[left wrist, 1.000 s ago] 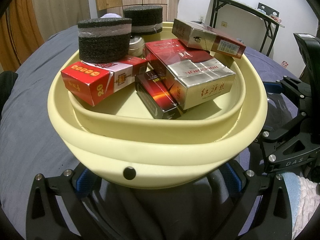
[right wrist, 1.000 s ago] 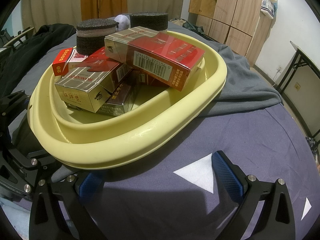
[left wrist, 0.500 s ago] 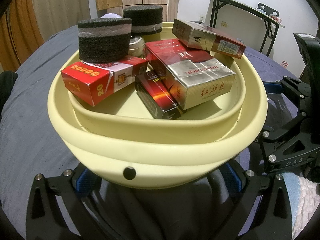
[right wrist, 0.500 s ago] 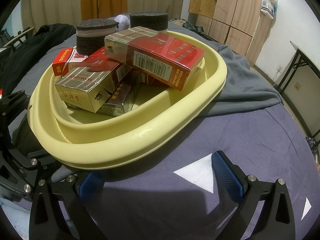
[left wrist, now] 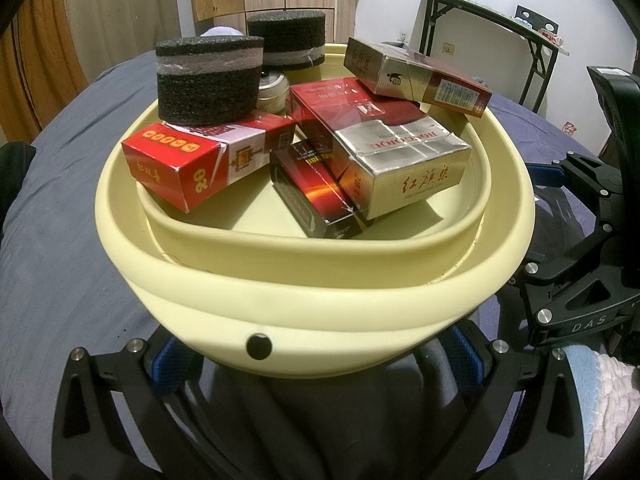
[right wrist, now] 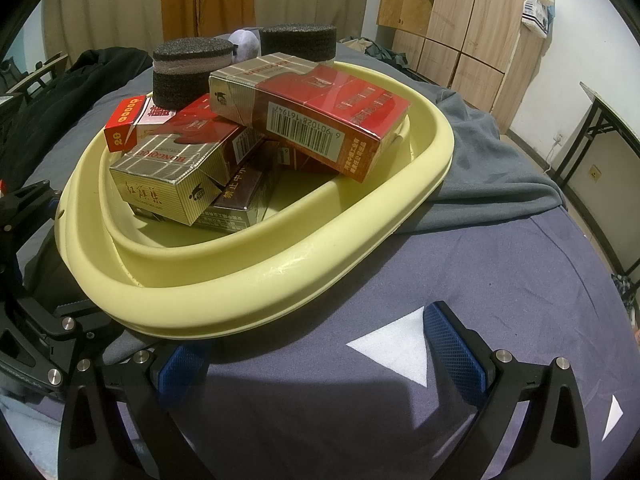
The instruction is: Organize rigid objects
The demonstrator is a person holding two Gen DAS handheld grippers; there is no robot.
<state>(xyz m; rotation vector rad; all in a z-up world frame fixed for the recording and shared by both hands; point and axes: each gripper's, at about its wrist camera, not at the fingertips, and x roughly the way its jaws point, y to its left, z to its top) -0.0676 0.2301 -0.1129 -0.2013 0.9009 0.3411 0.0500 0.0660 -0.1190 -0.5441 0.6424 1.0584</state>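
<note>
With both claws, left and right, spread open and empty beside the full yellow basin on the bed, we judge sorting nearly finished; next, withdraw gently.

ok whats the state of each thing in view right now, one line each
yellow basin: upright on the bed, holding boxes
foam puck: standing on the red box
red box: leaning on the basin's inner rim
top box: tilted across the pile
silver box: lying on a dark box
left gripper: open
right gripper: open
</note>
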